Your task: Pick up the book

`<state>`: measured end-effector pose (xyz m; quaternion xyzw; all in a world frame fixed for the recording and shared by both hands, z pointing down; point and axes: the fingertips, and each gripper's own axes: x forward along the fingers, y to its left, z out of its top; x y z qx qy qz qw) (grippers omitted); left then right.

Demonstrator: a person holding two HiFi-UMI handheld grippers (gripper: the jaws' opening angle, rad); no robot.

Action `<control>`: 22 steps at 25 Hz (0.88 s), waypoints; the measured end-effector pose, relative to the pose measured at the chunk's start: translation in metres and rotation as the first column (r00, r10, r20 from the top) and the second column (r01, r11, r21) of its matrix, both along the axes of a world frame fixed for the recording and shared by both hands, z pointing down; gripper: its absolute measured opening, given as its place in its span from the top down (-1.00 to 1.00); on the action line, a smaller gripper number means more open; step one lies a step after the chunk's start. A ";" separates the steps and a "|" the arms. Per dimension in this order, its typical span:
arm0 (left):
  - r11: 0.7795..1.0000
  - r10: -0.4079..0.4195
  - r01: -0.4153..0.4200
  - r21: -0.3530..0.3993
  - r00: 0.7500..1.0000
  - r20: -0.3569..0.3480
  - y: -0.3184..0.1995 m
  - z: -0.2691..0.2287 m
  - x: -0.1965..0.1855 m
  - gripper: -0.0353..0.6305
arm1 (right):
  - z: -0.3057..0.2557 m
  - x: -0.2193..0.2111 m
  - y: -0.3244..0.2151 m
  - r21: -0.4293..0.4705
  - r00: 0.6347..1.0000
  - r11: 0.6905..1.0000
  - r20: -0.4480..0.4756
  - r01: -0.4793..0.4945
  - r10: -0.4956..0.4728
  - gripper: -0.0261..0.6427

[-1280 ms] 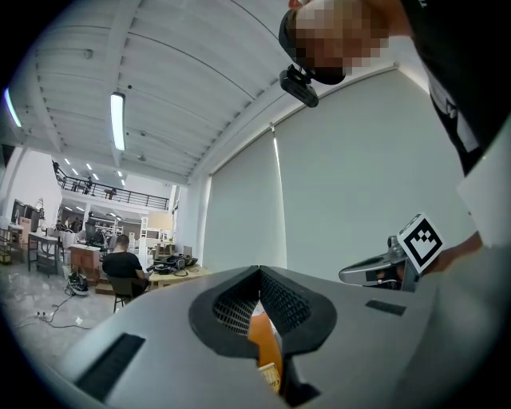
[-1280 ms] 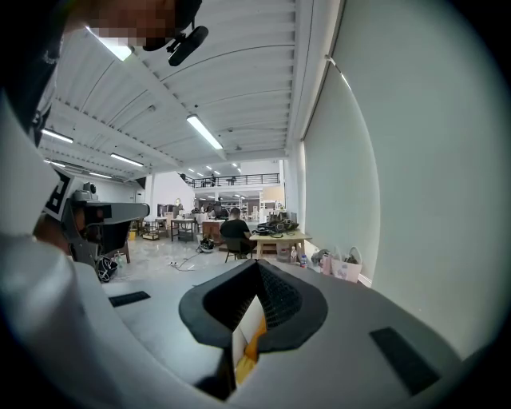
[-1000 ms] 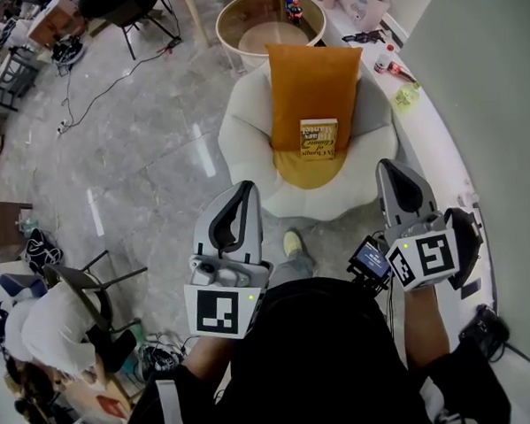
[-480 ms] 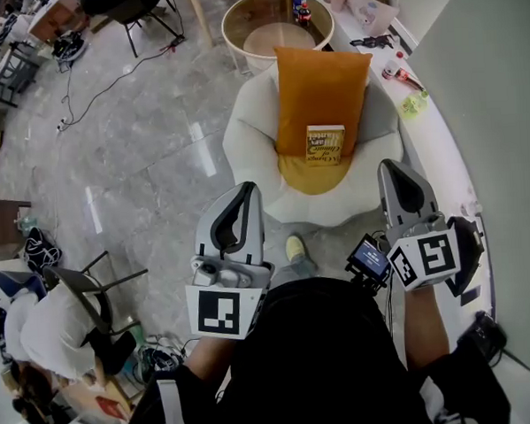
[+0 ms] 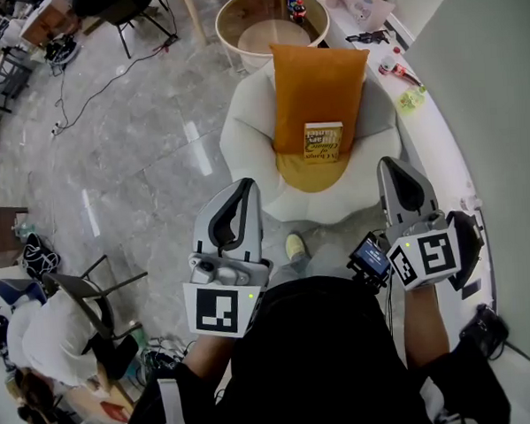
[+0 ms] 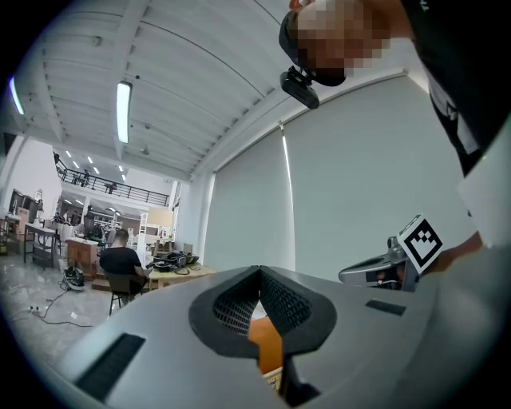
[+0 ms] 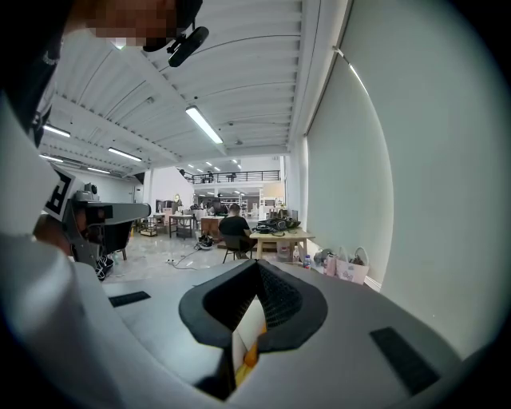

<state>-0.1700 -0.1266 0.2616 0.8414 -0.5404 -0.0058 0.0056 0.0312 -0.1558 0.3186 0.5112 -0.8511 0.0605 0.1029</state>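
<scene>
A grey marble floor [image 5: 146,142] spreads through an open workroom, with desks and a seated person [image 5: 41,329] at the left edge of the head view. A white curved ledge [image 5: 439,144] runs along the pale wall on the right. Ahead of the person stands a white, rounded armchair [image 5: 243,137], and behind it is a round table [image 5: 246,17] with a wooden rim.

An orange cushion [image 5: 316,80] leans upright against the armchair's back and runs down onto the seat. The book [image 5: 322,140], yellow-covered, stands on the seat and rests against the lower part of that cushion.

The left gripper [image 5: 244,188] and the right gripper [image 5: 392,166] are both held in front of the person's body, short of the armchair's front edge. The book lies beyond them and between their two lines, clear of both and nearer the right one. Each gripper has its jaws closed together with nothing held. Through the gap below the left gripper's tips, a strip of the orange cushion shows.
</scene>
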 end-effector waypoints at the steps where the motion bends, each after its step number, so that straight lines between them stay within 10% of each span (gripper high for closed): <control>1: 1.000 0.000 0.000 0.003 1.000 -0.001 0.000 0.000 -0.001 0.86 | 0.000 0.000 0.001 0.002 1.000 1.000 -0.003 -0.003 0.003 0.88; 22: 0.999 -0.009 0.009 0.050 1.000 -0.012 0.011 -0.015 -0.008 0.86 | -0.024 -0.002 0.006 0.060 0.999 0.998 -0.035 -0.001 0.003 0.88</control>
